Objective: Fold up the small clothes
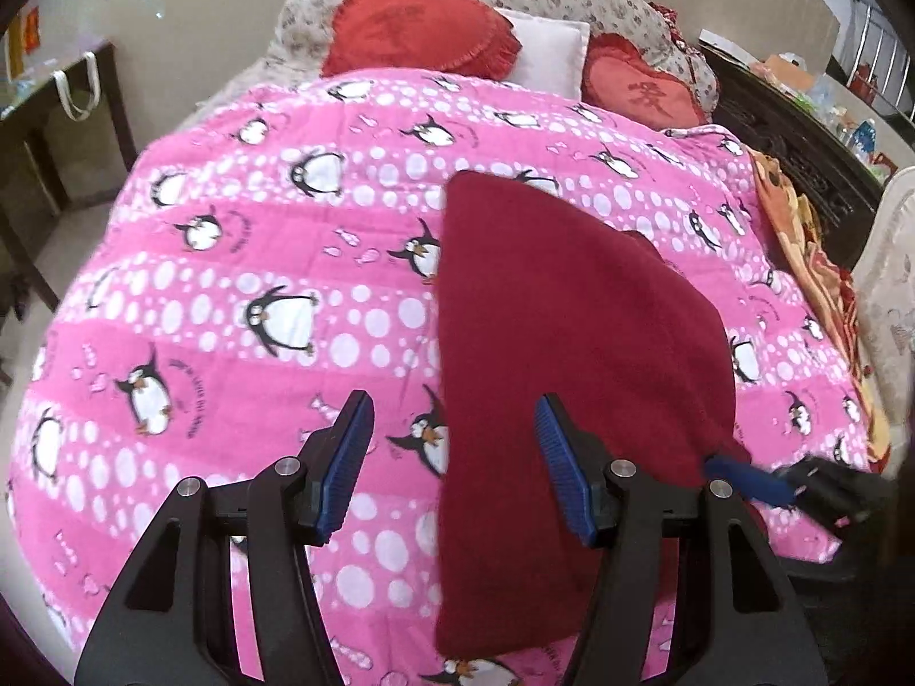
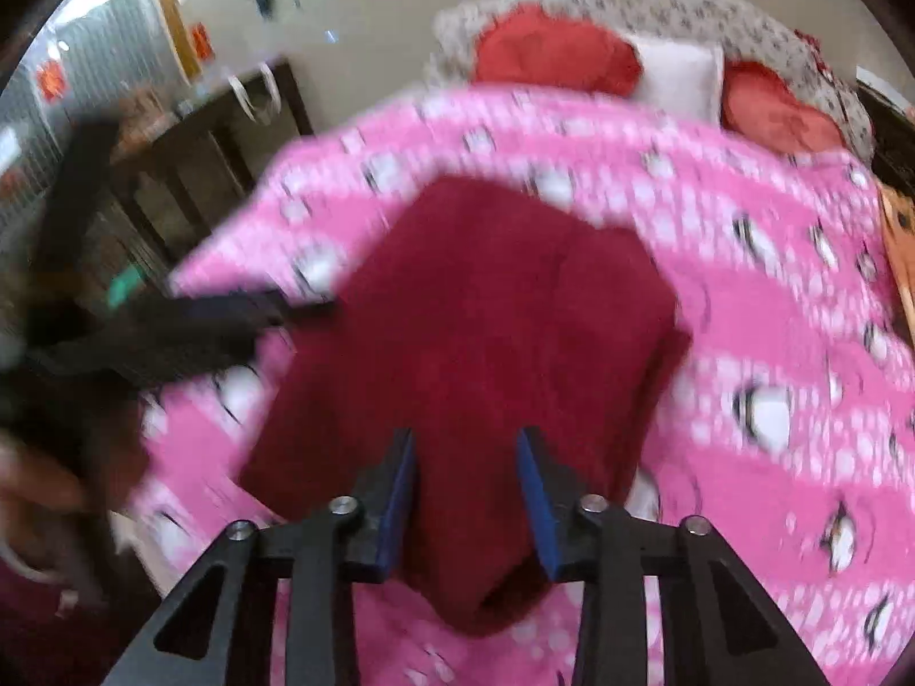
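A dark red cloth [image 1: 560, 343] lies folded on the pink penguin blanket [image 1: 229, 286]; it also shows in the right wrist view [image 2: 486, 343]. My left gripper [image 1: 454, 429] is open and empty, hovering over the cloth's left edge. My right gripper [image 2: 466, 457] is open above the cloth's near end, holding nothing; it shows blurred in the left wrist view [image 1: 760, 480] at the cloth's right corner. The left gripper shows blurred in the right wrist view [image 2: 229, 320] at the cloth's left side.
Two red heart cushions [image 1: 417, 28] and a white pillow [image 1: 549, 51] lie at the bed's head. A dark wooden table [image 1: 51, 114] stands left of the bed. An orange patterned blanket [image 1: 800, 240] lies along the right edge.
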`<state>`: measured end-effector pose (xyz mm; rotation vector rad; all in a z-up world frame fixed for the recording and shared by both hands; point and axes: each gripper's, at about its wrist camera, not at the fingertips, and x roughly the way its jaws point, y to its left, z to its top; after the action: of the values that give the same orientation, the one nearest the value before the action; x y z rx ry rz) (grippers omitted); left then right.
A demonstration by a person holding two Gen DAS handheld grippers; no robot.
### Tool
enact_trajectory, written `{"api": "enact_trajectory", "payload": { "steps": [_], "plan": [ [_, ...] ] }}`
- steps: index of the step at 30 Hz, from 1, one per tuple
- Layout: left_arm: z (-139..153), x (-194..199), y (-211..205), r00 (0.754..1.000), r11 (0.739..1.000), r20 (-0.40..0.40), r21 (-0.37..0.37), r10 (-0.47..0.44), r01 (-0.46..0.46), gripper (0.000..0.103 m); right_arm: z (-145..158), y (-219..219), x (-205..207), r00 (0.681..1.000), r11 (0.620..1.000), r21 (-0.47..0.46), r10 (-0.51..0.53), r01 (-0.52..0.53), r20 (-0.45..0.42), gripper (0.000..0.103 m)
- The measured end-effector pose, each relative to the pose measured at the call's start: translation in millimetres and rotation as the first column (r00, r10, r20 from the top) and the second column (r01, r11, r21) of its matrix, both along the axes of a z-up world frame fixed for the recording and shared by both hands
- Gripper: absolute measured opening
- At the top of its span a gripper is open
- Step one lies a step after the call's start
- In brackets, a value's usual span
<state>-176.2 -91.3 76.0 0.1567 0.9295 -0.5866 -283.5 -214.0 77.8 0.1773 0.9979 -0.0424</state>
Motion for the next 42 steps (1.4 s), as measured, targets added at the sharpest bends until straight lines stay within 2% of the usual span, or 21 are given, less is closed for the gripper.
{"api": "enact_trajectory", "payload": {
  "steps": [2, 4, 8, 9, 10, 11, 14, 18, 22, 28, 42],
  "plan": [
    [0, -6, 0, 1.000, 1.000, 0.014, 0.007, 0.015, -0.016, 0.059, -19, -1, -6, 1.000, 1.000, 0.003, -0.013, 0.013, -0.009, 0.033],
    [2, -11, 2, 0.999, 1.000, 0.037, 0.010, 0.025, -0.026, 0.059, -17, 1, -10, 1.000, 1.000, -0.005, -0.013, 0.013, 0.017, 0.033],
    [17, -22, 4, 0.994, 0.999, 0.100, -0.004, 0.039, -0.038, 0.059, 12, -2, -20, 0.997, 0.998, 0.059, -0.043, 0.039, 0.061, 0.033],
    [21, -25, 4, 0.992, 0.999, 0.117, -0.005, 0.042, -0.042, 0.059, 23, -4, -23, 0.995, 0.997, 0.060, -0.062, 0.057, 0.081, 0.039],
    [26, -27, 4, 0.990, 0.999, 0.133, -0.005, 0.044, -0.044, 0.059, 32, -5, -26, 0.991, 0.996, 0.053, -0.082, 0.077, 0.103, 0.049],
    [29, -29, 4, 0.988, 0.999, 0.146, -0.005, 0.044, -0.043, 0.059, 41, -6, -29, 0.986, 0.994, 0.042, -0.103, 0.098, 0.131, 0.052],
    [40, -37, 1, 0.983, 1.000, 0.179, -0.002, 0.031, -0.031, 0.059, 61, -6, -35, 0.968, 0.985, -0.001, -0.168, 0.172, 0.188, 0.053],
    [49, -46, 3, 0.978, 0.999, 0.207, -0.024, 0.033, -0.029, 0.059, 71, -8, -41, 0.951, 0.970, 0.005, -0.240, 0.244, 0.195, 0.054],
    [54, -50, 8, 0.975, 0.999, 0.220, -0.036, 0.040, -0.033, 0.059, 74, -5, -40, 0.948, 0.964, -0.002, -0.261, 0.266, 0.183, 0.064],
    [59, -53, 15, 0.973, 0.998, 0.226, -0.059, 0.049, -0.037, 0.059, 79, 1, -38, 0.944, 0.962, -0.004, -0.267, 0.273, 0.193, 0.067],
    [53, -53, 16, 0.973, 0.998, 0.224, -0.048, 0.053, -0.044, 0.059, 67, 5, -28, 0.952, 0.964, 0.007, -0.264, 0.266, 0.156, 0.069]
  ]
}}
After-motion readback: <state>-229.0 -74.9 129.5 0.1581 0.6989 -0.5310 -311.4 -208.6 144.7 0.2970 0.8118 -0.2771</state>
